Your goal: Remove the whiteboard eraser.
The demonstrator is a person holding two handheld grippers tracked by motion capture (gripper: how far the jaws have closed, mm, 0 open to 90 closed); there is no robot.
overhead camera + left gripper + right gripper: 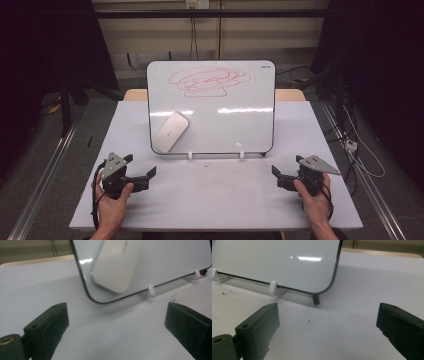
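While the left tongs rested low over the near left part of the white worktop, their jaws stood wide apart with nothing between them, pointing toward the middle of the worktop. In the left gripper view the same tongs faced the lower left corner of the whiteboard, and bare worktop lay between the jaws. A white eraser clung to that lower left part of the board face, tilted, its lower end close to the board's bottom edge; it was well apart from both tongs. The whiteboard stood propped on two small white clips at the middle of the worktop, leaning back, and red scribbled loops marked its upper part. Near the board's lower right corner, the right gripper view showed a short dark stub standing on the worktop. At the near right, the right tongs were held in the person's right hand, jaws likewise spread wide and holding nothing, turned toward the middle. In the right gripper view these tongs looked at the board's lower right corner.
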